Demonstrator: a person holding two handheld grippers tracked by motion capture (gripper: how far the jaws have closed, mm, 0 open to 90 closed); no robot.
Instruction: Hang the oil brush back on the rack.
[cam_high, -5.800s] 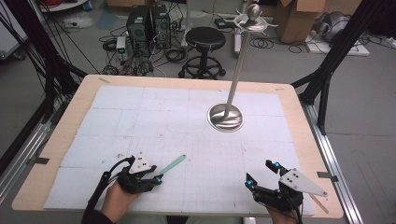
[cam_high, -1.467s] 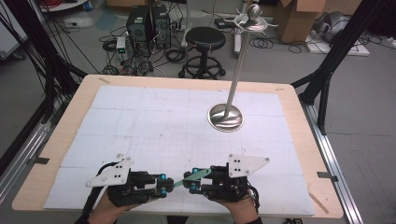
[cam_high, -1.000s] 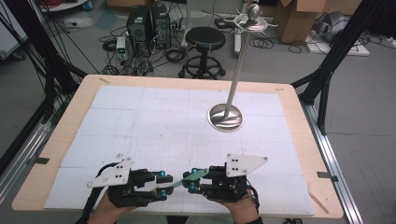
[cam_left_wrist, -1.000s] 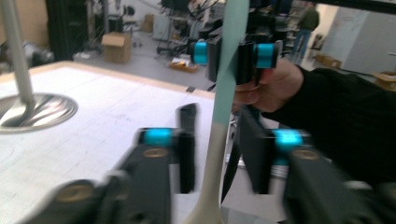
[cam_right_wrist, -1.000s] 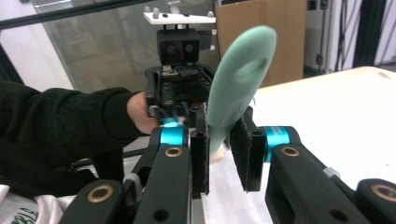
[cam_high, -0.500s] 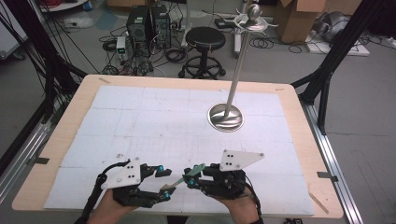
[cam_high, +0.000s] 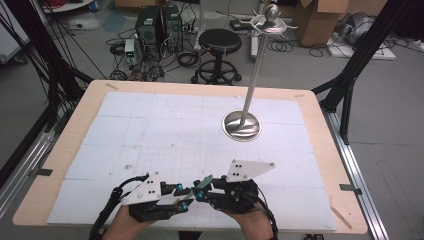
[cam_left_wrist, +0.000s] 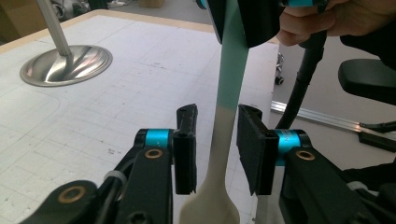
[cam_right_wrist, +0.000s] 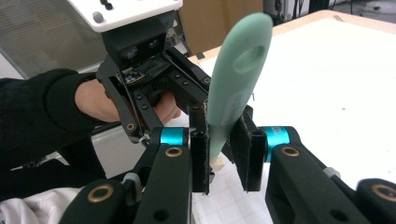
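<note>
A utensil with a mint-green handle (cam_right_wrist: 238, 60) and a cream head (cam_left_wrist: 205, 210) hangs between the two grippers near the table's front edge (cam_high: 204, 182). My right gripper (cam_right_wrist: 219, 144) is shut on the green handle, its pads pressing both sides. My left gripper (cam_left_wrist: 217, 130) faces it tip to tip (cam_high: 184, 196). Its jaws have just been closing, with the cream neck between them. A gap still shows beside the left pad (cam_left_wrist: 186, 154). The right gripper (cam_left_wrist: 243, 18) holds the handle's upper part in the left gripper view.
A metal stand with a round base (cam_high: 241, 125) and a tall pole rises at the table's right middle, also in the left gripper view (cam_left_wrist: 65, 65). White gridded sheets cover the wooden table (cam_high: 65, 150). A stool and boxes stand beyond the far edge.
Several seconds ago the left gripper alone held the utensil and the right one sat far to the right. Now the right grips the handle. The left hand has edged right within the last second.
</note>
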